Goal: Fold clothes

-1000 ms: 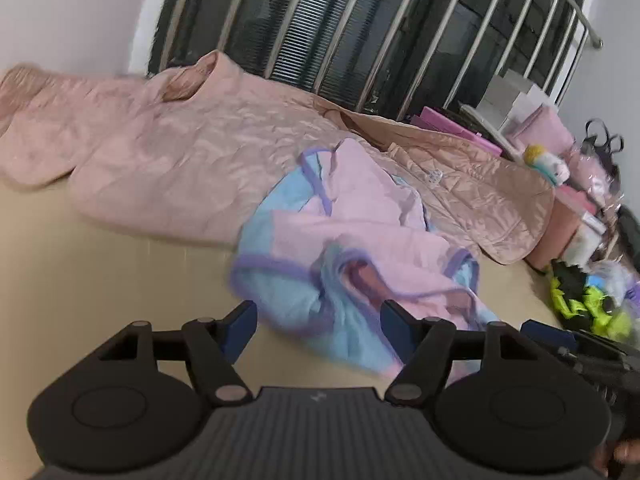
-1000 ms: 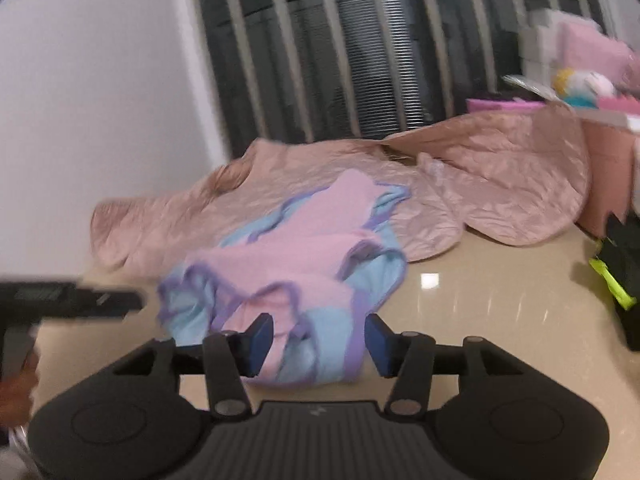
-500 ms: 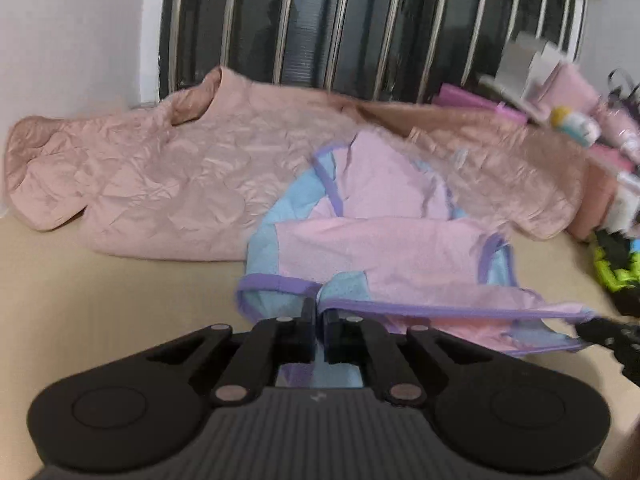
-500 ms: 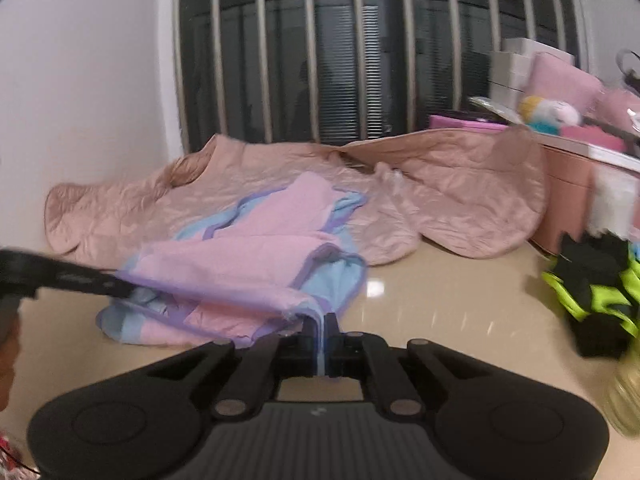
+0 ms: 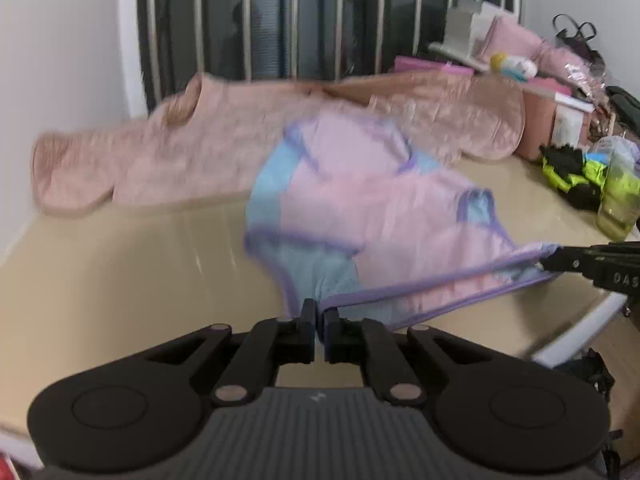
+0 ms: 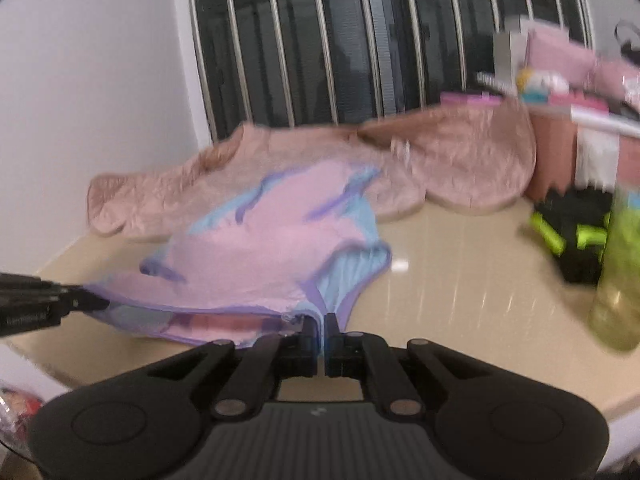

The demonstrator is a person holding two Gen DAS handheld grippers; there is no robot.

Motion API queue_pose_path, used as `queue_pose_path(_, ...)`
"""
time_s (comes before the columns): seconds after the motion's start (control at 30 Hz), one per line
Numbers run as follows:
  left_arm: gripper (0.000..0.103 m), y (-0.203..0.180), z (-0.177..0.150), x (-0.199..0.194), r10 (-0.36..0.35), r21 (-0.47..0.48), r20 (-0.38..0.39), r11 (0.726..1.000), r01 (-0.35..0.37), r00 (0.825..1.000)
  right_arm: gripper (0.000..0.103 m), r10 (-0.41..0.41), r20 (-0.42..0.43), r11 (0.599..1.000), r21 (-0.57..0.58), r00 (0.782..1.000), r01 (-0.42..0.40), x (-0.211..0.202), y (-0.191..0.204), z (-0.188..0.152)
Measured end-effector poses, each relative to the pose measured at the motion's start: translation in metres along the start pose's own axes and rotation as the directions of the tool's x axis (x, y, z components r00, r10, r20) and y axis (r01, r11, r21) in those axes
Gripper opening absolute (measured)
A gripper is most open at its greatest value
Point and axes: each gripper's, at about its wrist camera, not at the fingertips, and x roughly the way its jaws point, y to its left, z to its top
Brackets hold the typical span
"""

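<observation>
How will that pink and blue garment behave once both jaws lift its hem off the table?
Probably floppy: the pink and blue garment stretches taut only between the left gripper and right gripper, sagging elsewhere. Likely light, since it looks thin. It may drag the quilted pink jacket beneath.

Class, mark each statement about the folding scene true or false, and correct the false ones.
1. The left gripper is shut on the pink garment's purple hem. True.
2. The right gripper is open above the table. False: it is shut on the garment's edge.
3. A quilted jacket lies behind the garment. True.
4. The garment is neatly folded in a square. False: it is stretched between the two grippers.
5. The window has curtains drawn. False: metal bars stand before it.
</observation>
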Motion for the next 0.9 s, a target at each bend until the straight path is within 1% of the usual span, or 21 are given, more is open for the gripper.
queue_pose_path(0.03, 0.010, 0.002, -0.005, 0.001, 0.000, -0.011, -0.017, 1.000, 0.000, 1.000, 0.005, 0.008, 0.004, 1.000, -0.008, 1.000, -0.008, -0.003, 0.001, -0.003)
queue_pose_path(0.07, 0.016, 0.003, -0.009, -0.001, 0.003, -0.017, -0.020, 1.000, -0.003, 1.000, 0.014, 0.015, 0.013, 1.000, -0.018, 1.000, -0.015, -0.006, 0.003, -0.006)
queue_pose_path(0.1, 0.020, 0.003, -0.012, -0.004, 0.004, -0.010, -0.017, 1.000, -0.004, 1.000, 0.020, 0.016, 0.038, 0.999, -0.035, 0.999, -0.015, -0.012, 0.006, -0.009)
queue_pose_path(0.13, 0.025, 0.002, -0.013, -0.006, 0.003, 0.006, -0.012, 1.000, -0.003, 1.000, 0.035, 0.012, 0.059, 0.998, -0.066, 0.998, -0.008, -0.016, 0.011, -0.010)
queue_pose_path(0.17, 0.029, -0.001, -0.014, -0.008, 0.003, 0.026, -0.001, 1.000, -0.003, 1.000, 0.042, 0.008, 0.078, 0.995, -0.099, 0.997, 0.000, -0.019, 0.015, -0.011)
queue_pose_path(0.2, 0.033, -0.004, -0.014, -0.010, 0.004, 0.045, 0.009, 0.999, -0.005, 1.000, 0.042, 0.004, 0.097, 0.991, -0.132, 0.995, 0.009, -0.023, 0.020, -0.012)
queue_pose_path(0.23, 0.039, -0.006, -0.014, -0.011, 0.010, 0.058, 0.019, 0.998, -0.012, 1.000, 0.042, 0.006, 0.103, 0.985, -0.170, 0.995, 0.012, -0.024, 0.026, -0.013)
queue_pose_path(0.3, 0.039, -0.011, -0.013, -0.009, 0.028, 0.075, 0.020, 0.997, -0.029, 0.999, 0.042, 0.003, 0.101, 0.967, -0.253, 0.995, 0.023, -0.020, 0.039, -0.013)
queue_pose_path(0.37, 0.039, -0.016, -0.014, -0.006, 0.039, 0.085, 0.013, 0.996, -0.040, 0.999, 0.042, -0.019, 0.087, 0.944, -0.327, 0.996, 0.047, -0.013, 0.051, -0.014)
queue_pose_path(0.43, 0.039, -0.019, -0.015, -0.005, 0.037, 0.098, 0.013, 0.994, -0.038, 0.999, 0.042, -0.065, 0.074, 0.921, -0.380, 0.995, 0.088, -0.009, 0.059, -0.017)
queue_pose_path(0.5, 0.039, -0.022, -0.018, -0.005, 0.036, 0.108, 0.011, 0.993, -0.037, 0.999, 0.043, -0.115, 0.065, 0.903, -0.409, 0.991, 0.132, -0.006, 0.061, -0.020)
queue_pose_path(0.53, 0.039, -0.023, -0.019, -0.005, 0.035, 0.113, 0.011, 0.993, -0.036, 0.999, 0.044, -0.141, 0.059, 0.896, -0.417, 0.988, 0.152, -0.006, 0.060, -0.021)
queue_pose_path(0.57, 0.039, -0.024, -0.020, -0.005, 0.035, 0.118, 0.010, 0.992, -0.036, 0.999, 0.050, -0.162, 0.055, 0.890, -0.423, 0.985, 0.170, -0.007, 0.058, -0.023)
queue_pose_path(0.6, 0.039, -0.025, -0.021, -0.004, 0.034, 0.120, 0.009, 0.992, -0.035, 0.999, 0.053, -0.175, 0.061, 0.886, -0.426, 0.983, 0.184, -0.009, 0.055, -0.025)
queue_pose_path(0.63, 0.039, -0.023, -0.022, -0.004, 0.031, 0.110, 0.009, 0.993, -0.031, 0.999, 0.058, -0.185, 0.067, 0.882, -0.428, 0.980, 0.196, -0.011, 0.053, -0.028)
queue_pose_path(0.67, 0.039, -0.022, -0.022, -0.003, 0.025, 0.099, 0.009, 0.995, -0.026, 1.000, 0.059, -0.179, 0.082, 0.881, -0.429, 0.980, 0.197, -0.014, 0.052, -0.030)
queue_pose_path(0.73, 0.039, -0.021, -0.020, -0.001, 0.020, 0.088, 0.009, 0.996, -0.021, 1.000, 0.059, -0.136, 0.102, 0.879, -0.447, 0.985, 0.168, -0.019, 0.056, -0.036)
queue_pose_path(0.8, 0.038, -0.021, -0.020, 0.000, 0.018, 0.090, 0.010, 0.996, -0.019, 1.000, 0.058, -0.085, 0.118, 0.867, -0.481, 0.989, 0.132, -0.020, 0.068, -0.042)
queue_pose_path(0.83, 0.035, -0.022, -0.019, 0.001, 0.017, 0.090, 0.011, 0.996, -0.018, 1.000, 0.056, -0.071, 0.123, 0.864, -0.489, 0.990, 0.123, -0.018, 0.072, -0.043)
queue_pose_path(0.87, 0.031, -0.022, -0.019, 0.002, 0.016, 0.091, 0.011, 0.996, -0.017, 1.000, 0.051, -0.070, 0.120, 0.867, -0.484, 0.990, 0.120, -0.012, 0.074, -0.043)
queue_pose_path(0.9, 0.027, -0.022, -0.019, 0.002, 0.015, 0.091, 0.010, 0.996, -0.015, 1.000, 0.040, -0.074, 0.105, 0.878, -0.465, 0.992, 0.114, -0.005, 0.074, -0.041)
